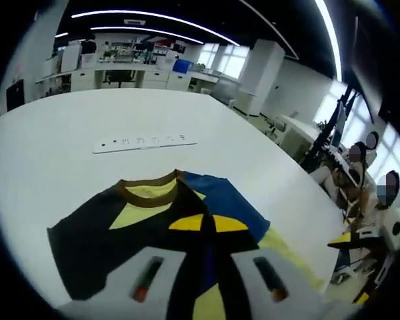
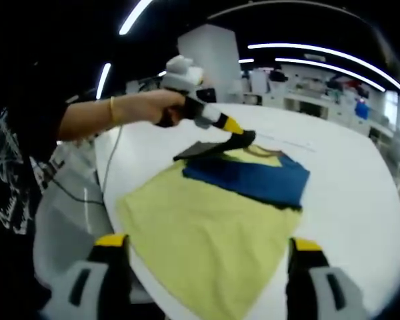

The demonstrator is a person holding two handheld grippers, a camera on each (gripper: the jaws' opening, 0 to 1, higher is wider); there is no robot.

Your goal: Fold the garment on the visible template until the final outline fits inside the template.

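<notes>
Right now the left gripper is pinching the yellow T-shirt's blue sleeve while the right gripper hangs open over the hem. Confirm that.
Wrong sleeve: the left gripper is pinching the black sleeve, as the right gripper view shows. The right gripper does hang open over the T-shirt's hem.

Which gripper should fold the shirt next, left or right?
Probably the left gripper: its jaws are closed on the T-shirt by the collar, so it could carry that cloth over. The right gripper stands open at the hem, gripping nothing.

The garment point(image 1: 180, 227) lies on the table point(image 1: 87, 113), power strip point(image 1: 145, 142) beyond it.
</notes>
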